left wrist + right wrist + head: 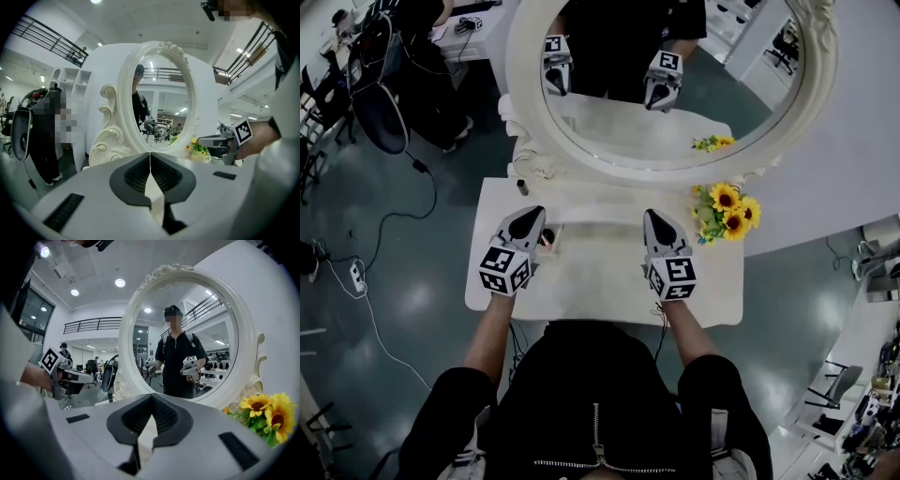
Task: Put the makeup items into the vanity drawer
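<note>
Left gripper (532, 216) and right gripper (654, 218): jaws closed, empty. Makeup item (548, 241) lies on the table (600, 286), just right of the left gripper. Probably small, light, rigid and slippery; grip across its middle.

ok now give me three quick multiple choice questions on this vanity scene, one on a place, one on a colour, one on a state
1. Where do the sunflowers stand?
A) on the floor
B) at the right back of the vanity table, beside the mirror
C) at the table's left front corner

2. What colour is the mirror frame?
A) black
B) red
C) white

3. How do the tongs of the right gripper stand?
A) shut, with nothing between them
B) wide open
C) shut on a flower

Answers:
1. B, the head view shows the blooms at the tabletop's right edge, next to the frame.
2. C, the frame looks white in every view.
3. A, the right gripper view shows its tongs meeting with nothing in between.
</note>
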